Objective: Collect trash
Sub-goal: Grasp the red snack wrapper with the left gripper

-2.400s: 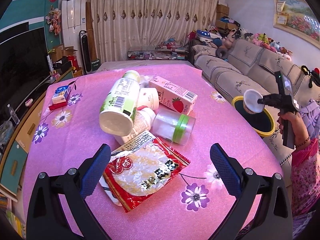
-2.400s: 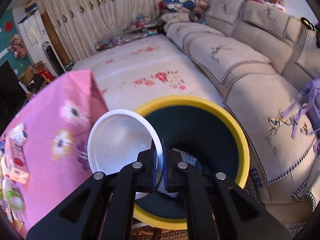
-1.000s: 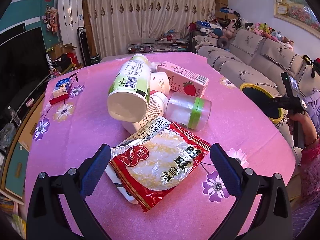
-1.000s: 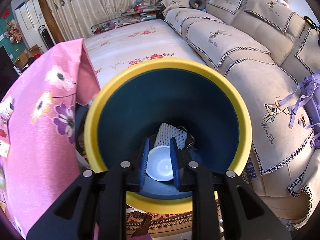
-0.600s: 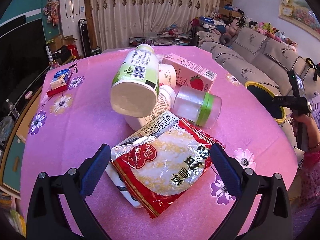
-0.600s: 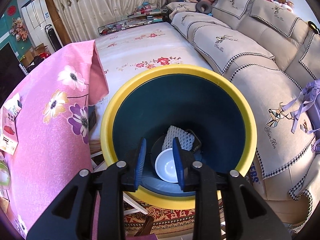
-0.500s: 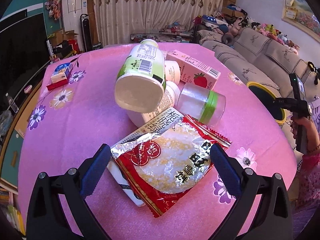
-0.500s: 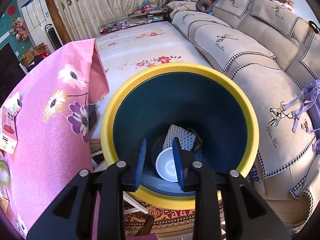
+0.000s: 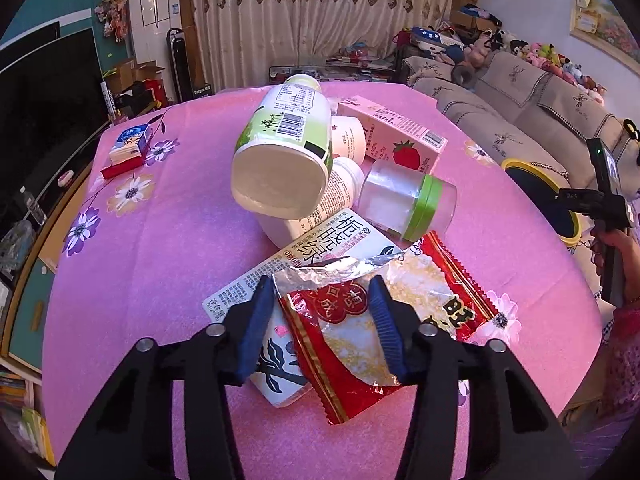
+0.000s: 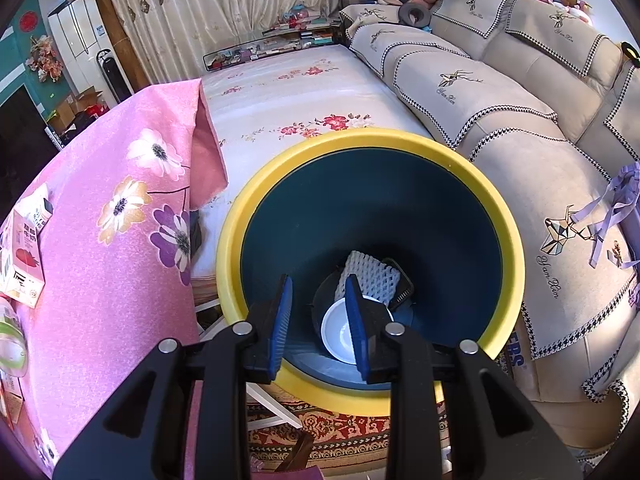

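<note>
Left gripper (image 9: 322, 320) part-open, its jaws either side of the red snack wrapper (image 9: 384, 320), likely next to be picked | bottles and strawberry carton (image 9: 394, 142) piled just beyond it | right gripper (image 10: 318, 320) empty, jaws apart, above the yellow-rimmed bin (image 10: 516, 248) | white dish (image 10: 340, 334) and foam net at bin bottom beneath it.

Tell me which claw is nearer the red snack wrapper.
Left. The left claw straddles the red snack wrapper on the table, fingers either side. The right claw hangs off the table's edge above the yellow-rimmed bin.
</note>
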Demonstrator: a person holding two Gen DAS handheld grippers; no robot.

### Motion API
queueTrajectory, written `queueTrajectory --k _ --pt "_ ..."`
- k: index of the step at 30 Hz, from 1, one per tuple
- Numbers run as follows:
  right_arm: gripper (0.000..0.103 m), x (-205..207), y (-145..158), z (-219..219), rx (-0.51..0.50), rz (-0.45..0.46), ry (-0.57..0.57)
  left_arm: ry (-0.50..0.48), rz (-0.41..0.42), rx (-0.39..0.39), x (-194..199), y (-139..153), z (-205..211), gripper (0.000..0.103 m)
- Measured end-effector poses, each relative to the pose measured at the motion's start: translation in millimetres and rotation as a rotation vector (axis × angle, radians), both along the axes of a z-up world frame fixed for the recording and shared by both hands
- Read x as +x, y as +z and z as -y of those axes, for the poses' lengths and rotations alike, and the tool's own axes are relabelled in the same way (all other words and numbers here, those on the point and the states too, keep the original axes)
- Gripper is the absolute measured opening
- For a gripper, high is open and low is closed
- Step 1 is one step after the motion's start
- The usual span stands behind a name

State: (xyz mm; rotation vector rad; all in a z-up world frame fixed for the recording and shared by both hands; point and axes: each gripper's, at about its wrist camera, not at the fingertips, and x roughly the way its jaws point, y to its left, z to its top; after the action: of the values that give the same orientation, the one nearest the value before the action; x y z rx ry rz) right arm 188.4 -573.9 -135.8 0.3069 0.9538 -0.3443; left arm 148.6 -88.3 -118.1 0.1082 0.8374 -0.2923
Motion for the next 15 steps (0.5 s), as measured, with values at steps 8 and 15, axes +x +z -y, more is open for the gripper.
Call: queueTrajectory --k 8,15 --pt "0.026 -4 3 4 0.005 0.018 0.002 -0.023 0.045 0.000 -10 4 9 0.004" --pt "0.026 -7 5 3 0.008 0.028 0.003 -0.064 0.126 -0.018 -25 31 21 0.002"
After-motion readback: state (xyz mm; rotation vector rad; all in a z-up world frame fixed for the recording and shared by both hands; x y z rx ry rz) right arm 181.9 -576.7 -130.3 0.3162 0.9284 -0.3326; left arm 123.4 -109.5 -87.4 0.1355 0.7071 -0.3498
